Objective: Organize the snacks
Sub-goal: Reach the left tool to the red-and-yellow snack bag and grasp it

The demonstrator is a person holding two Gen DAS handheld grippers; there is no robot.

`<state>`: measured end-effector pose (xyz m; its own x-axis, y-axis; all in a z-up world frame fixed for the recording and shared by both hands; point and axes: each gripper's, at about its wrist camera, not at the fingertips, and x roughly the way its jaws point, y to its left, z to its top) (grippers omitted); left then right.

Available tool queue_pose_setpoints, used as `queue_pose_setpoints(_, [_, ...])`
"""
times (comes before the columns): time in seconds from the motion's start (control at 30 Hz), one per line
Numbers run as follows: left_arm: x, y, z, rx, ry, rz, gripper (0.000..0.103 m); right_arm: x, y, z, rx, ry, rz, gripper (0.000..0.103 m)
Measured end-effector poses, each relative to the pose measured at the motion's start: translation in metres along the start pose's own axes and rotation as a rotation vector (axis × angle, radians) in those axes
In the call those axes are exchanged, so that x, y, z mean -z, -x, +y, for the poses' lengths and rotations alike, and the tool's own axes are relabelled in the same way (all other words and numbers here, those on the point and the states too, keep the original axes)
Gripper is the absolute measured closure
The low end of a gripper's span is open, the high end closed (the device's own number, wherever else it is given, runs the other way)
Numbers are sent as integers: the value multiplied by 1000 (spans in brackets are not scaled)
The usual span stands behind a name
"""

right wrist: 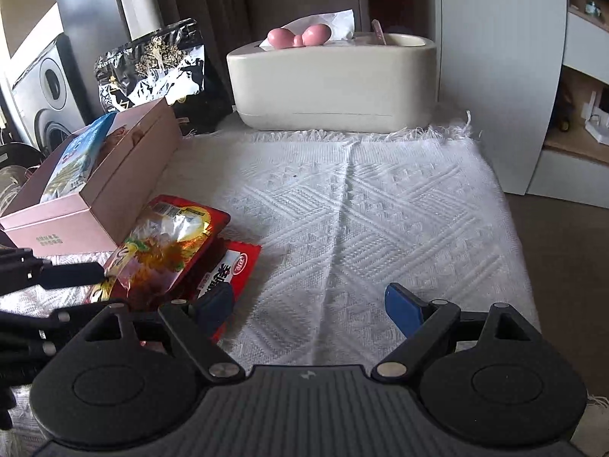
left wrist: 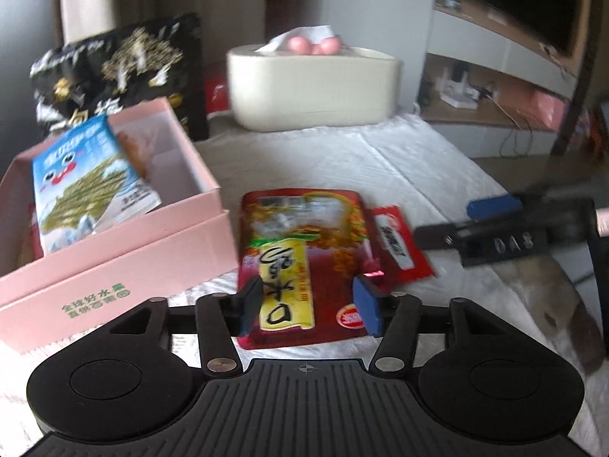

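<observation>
Nearest in the left wrist view, the left gripper (left wrist: 309,306) stands released, its pads spread either side of the near end of a glossy dark-red snack pouch with a yellow label (left wrist: 300,262); the pads do not appear to press it. The pouch lies flat on the white woven cloth (right wrist: 380,209) that covers the worktop. Tucked partly under its edge at about 3 o'clock is a smaller red-and-white foil packet (left wrist: 399,243).

The right gripper (right wrist: 309,310) is released too, holding nothing, with its left pad over that smaller packet.

At 10 o'clock from the pouch sits the open pink cardboard box (left wrist: 125,251), with a blue-and-white seaweed snack packet (left wrist: 87,179) already leaning inside it, and something brownish behind that I cannot identify.

Farther back stand a black patterned bag (right wrist: 152,64) and a cream tissue box (right wrist: 331,83).

By my judgement one or two snacks are stowed; the two red ones remain.
</observation>
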<state>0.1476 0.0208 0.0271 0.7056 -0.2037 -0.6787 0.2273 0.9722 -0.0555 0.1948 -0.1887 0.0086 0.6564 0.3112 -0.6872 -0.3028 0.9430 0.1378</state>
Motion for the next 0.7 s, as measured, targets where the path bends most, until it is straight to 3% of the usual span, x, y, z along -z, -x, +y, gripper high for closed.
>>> queue_pose_setpoints(0.1, [-4, -8, 6, 36, 54, 23, 36, -1, -4, 6, 12, 20, -10, 15])
queue_pose_setpoints(0.17, [-7, -14, 5, 57, 58, 46, 22, 0, -5, 7, 14, 29, -15, 15])
queue_pose_setpoints(0.2, [-8, -16, 2, 54, 47, 52, 21, 1, -5, 7, 13, 29, -18, 14])
queue_pose_setpoints(0.33, [-11, -22, -3, 45, 44, 55, 18, 2, -5, 5, 3, 15, -31, 14])
queue_pose_setpoints(0.43, [-12, -29, 4, 40, 80, 59, 10, 4, -4, 2, -7, 3, -40, 14])
queue_pose_setpoints(0.7, [-13, -37, -3, 18, 37, 46, 7, 4, -3, 1, -15, -6, -47, 13])
